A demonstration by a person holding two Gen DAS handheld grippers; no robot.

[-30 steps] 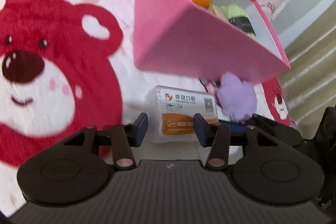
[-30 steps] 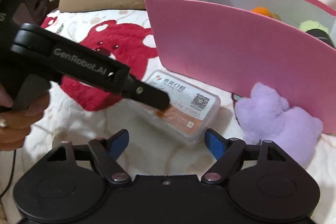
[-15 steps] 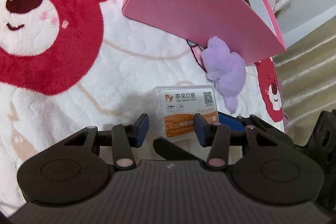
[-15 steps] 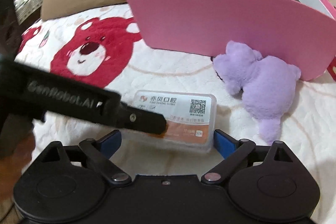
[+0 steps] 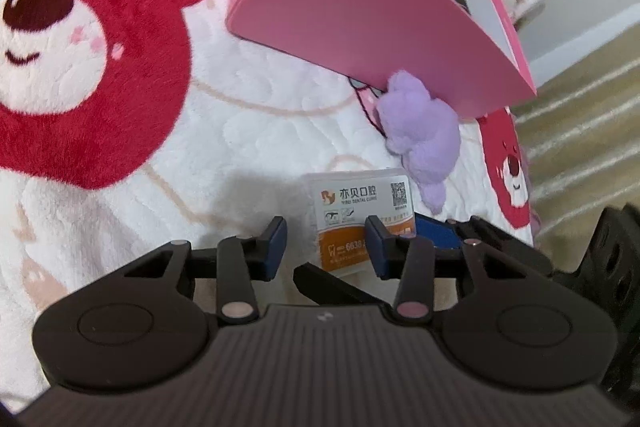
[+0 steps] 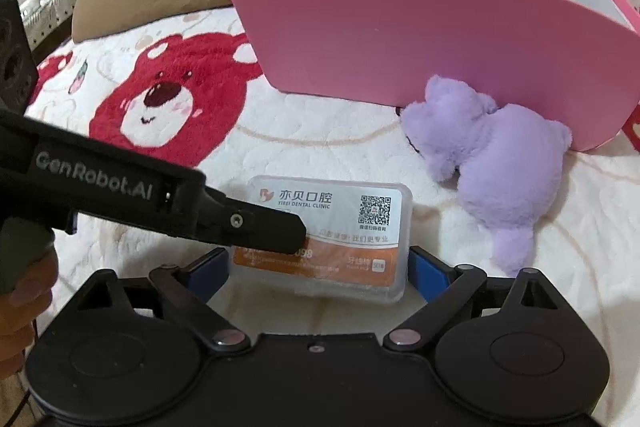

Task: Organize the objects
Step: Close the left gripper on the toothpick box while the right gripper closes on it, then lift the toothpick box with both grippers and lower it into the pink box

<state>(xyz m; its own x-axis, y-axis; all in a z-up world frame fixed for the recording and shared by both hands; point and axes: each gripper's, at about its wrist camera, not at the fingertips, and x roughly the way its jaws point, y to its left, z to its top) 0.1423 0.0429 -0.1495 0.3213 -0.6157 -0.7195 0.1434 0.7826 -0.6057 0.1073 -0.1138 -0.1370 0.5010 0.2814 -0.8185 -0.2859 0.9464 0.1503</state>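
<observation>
your right gripper (image 6: 318, 269) stands wide apart, one blue pad on each short end of the clear plastic case (image 6: 326, 235), the one with the dental clinic label; i cannot tell if the pads touch it yet. your left gripper (image 5: 326, 241) is much narrower and its jaws are closing. its right finger tip lies over the near part of the case, and the case shows between and past the fingers, so i cannot say that it is clamped.

the case lies flat on the bear blanket (image 6: 304, 131), on the near side of the pink box (image 6: 400, 39) and well apart from its wall. the purple plush toy (image 6: 492, 167) lies right of the case and leans against the box wall. inside the box you can see a green thing and something orange at the far end.

the risks, as i judge them:
- both tools work on one case. if the left one closes while the right one squeezes, fingers may collide or the case may twist out.
- the case is smooth and the blanket is soft, so the pads can sink or slip and the case tips when lifted.
- if you carry it low toward the box, it may hit the wall or push the plush.
</observation>
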